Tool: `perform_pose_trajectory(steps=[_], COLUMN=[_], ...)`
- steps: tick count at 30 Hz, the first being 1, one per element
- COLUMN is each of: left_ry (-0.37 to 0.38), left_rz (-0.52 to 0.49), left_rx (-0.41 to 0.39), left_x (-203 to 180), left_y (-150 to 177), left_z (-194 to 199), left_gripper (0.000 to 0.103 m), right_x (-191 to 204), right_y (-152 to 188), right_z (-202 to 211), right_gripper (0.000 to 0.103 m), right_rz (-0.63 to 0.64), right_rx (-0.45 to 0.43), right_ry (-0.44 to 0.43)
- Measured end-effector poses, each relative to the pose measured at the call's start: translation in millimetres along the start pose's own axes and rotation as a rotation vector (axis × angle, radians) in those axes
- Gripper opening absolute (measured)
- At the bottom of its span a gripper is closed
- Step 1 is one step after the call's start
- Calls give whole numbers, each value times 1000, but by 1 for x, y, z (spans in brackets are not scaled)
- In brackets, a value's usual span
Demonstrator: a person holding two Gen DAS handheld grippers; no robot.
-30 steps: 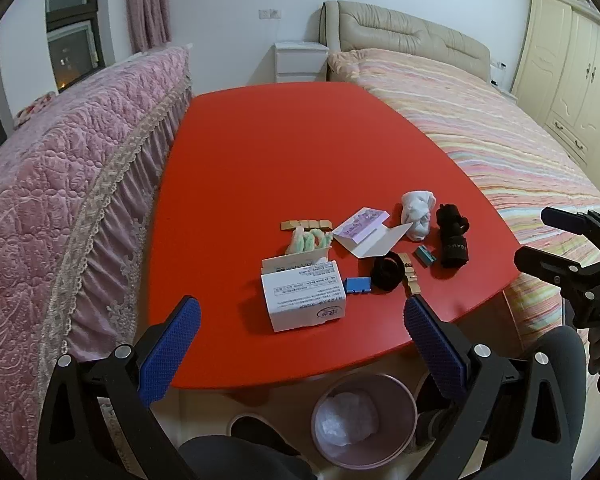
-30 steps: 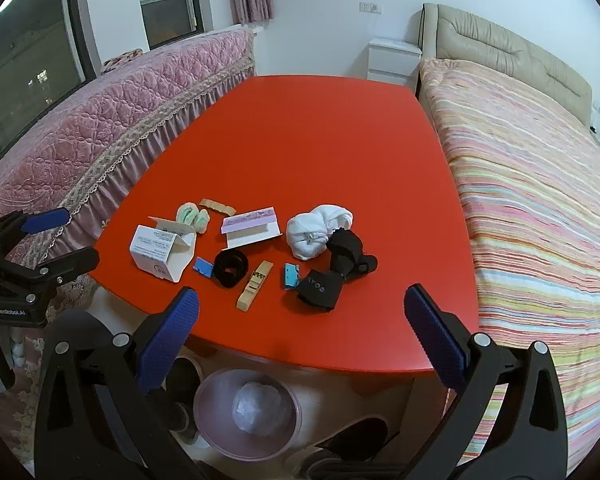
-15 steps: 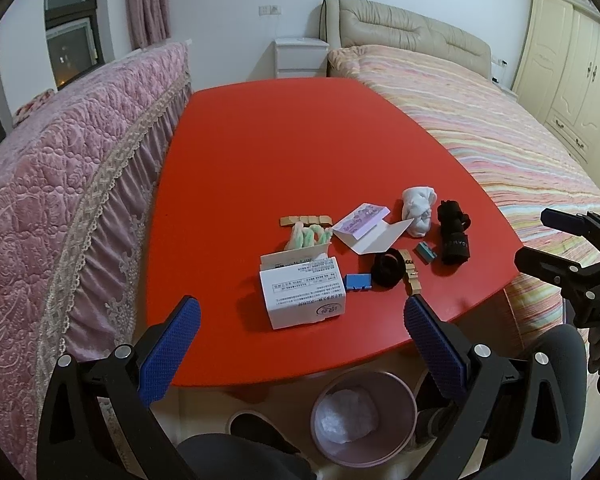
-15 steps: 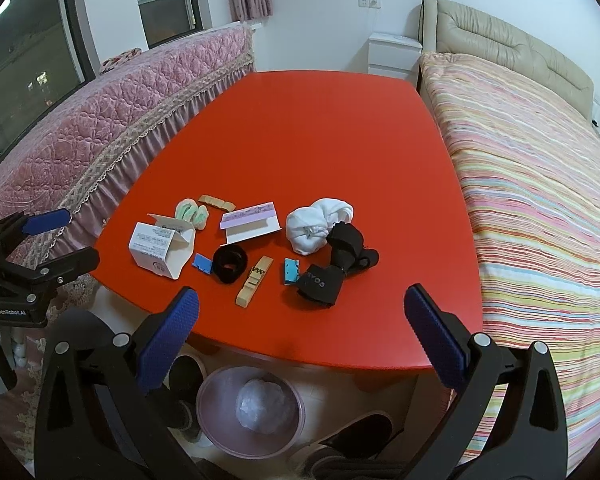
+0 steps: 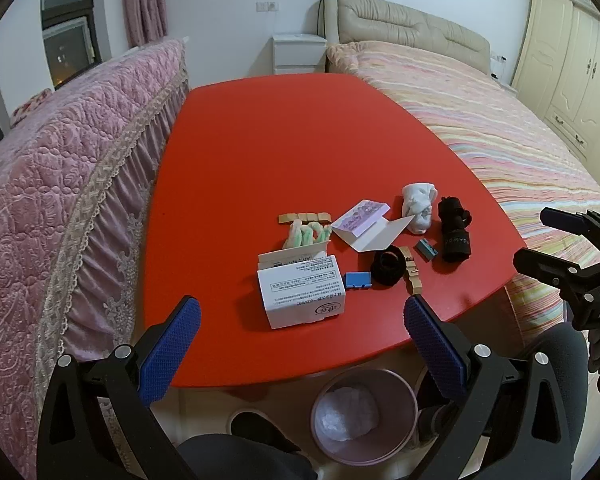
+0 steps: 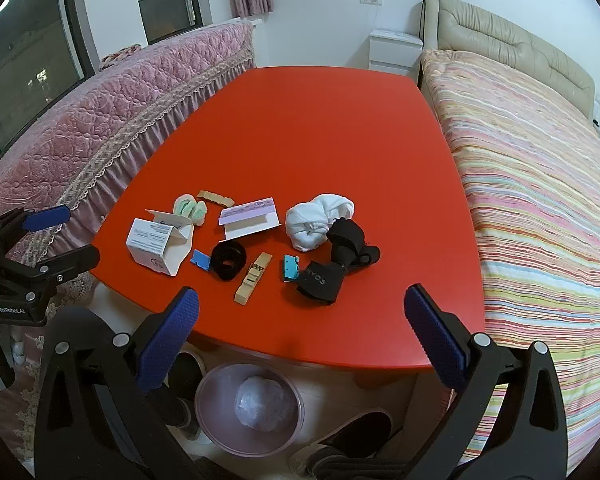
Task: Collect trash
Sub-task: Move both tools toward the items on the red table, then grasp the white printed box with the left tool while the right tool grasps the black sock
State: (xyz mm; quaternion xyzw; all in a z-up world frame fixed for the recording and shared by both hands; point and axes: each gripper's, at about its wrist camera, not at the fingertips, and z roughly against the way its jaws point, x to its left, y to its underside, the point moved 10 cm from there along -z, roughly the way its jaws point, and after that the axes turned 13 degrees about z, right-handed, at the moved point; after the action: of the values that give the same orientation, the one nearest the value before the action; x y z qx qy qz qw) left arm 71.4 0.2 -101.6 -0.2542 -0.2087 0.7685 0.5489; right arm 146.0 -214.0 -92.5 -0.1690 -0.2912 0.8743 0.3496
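Observation:
Small items lie near the front of the red table: a white open carton, a purple-and-white card box, a white sock ball, a black sock, a black ring, wooden clips, blue scraps and green-white wrappers. A pink bin with a white bag stands on the floor under the table's front edge. My left gripper is open and empty, before the carton. My right gripper is open and empty, before the black sock.
A pink quilted sofa cover runs along the table's left side. A striped bed runs along the right side. A white nightstand stands at the far end. Shoes lie on the floor beside the bin.
Both grippers have drawn back and risen slightly, so the items look a little farther away. Nothing on the table has moved.

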Motion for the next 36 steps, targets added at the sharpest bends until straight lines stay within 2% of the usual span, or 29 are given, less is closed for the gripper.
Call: perform_pose_trajectory(steps=[9, 18, 22, 27, 33, 34, 36], left_ry=[-11, -30, -40, -72, -101, -99, -101], left_rz=[3, 23, 46, 88, 93, 91, 84], left_rx=[17, 85, 133, 182, 188, 186, 187], left_x=[0, 0, 2, 9, 17, 17, 17], left_y=[1, 1, 2, 7, 10, 10, 10], left_z=[-7, -36, -57, -85, -98, -99, -99], left_gripper=[97, 97, 97, 97, 97, 96, 86], right_x=[-4, -23, -37, -52, -56, -54, -54], right_y=[2, -1, 0, 9, 14, 14, 15], right_z=[-4, -21, -45, -79, -106, -108, -112], right_gripper=[100, 100, 100, 100, 100, 100, 100], right_rz=[-8, -47, -65, -154, -203, -204, -207], right_rx=[7, 41, 105, 191, 239, 239, 239], right_ry=[-3, -9, 13, 2, 3, 3, 1])
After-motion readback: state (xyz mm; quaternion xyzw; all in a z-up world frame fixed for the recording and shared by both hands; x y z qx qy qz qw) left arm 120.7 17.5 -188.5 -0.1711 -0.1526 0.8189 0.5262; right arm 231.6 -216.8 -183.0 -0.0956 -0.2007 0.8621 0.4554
